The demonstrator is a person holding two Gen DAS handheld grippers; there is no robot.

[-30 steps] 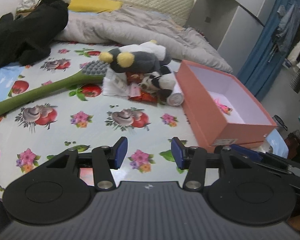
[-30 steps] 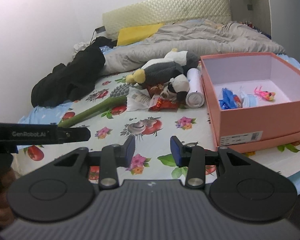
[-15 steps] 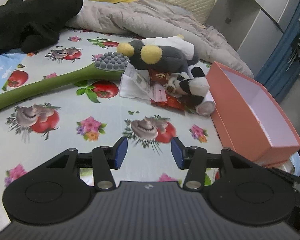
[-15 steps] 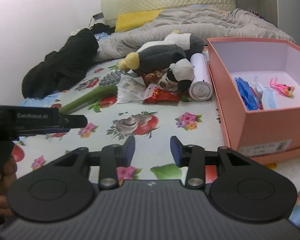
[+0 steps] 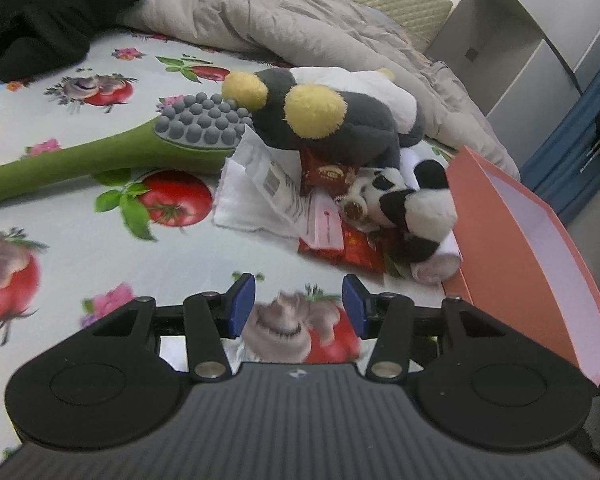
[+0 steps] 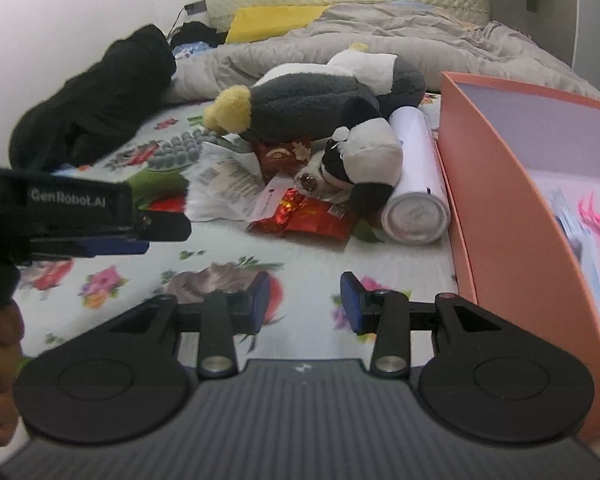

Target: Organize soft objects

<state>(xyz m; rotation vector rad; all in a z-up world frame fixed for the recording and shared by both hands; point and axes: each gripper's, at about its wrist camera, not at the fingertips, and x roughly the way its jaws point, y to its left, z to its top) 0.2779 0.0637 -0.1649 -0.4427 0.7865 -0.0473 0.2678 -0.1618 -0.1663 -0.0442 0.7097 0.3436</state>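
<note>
We count two plush toys on the bed: a grey one (image 5: 340, 128) and a small panda (image 5: 412, 208), lying touching beside one salmon box (image 6: 500, 208). The box contents are blurred and cut off. Both tools, left tool (image 5: 299, 308) and right tool (image 6: 304, 300), stand open and empty. Since earlier frames, both have closed in on the pile.
</note>
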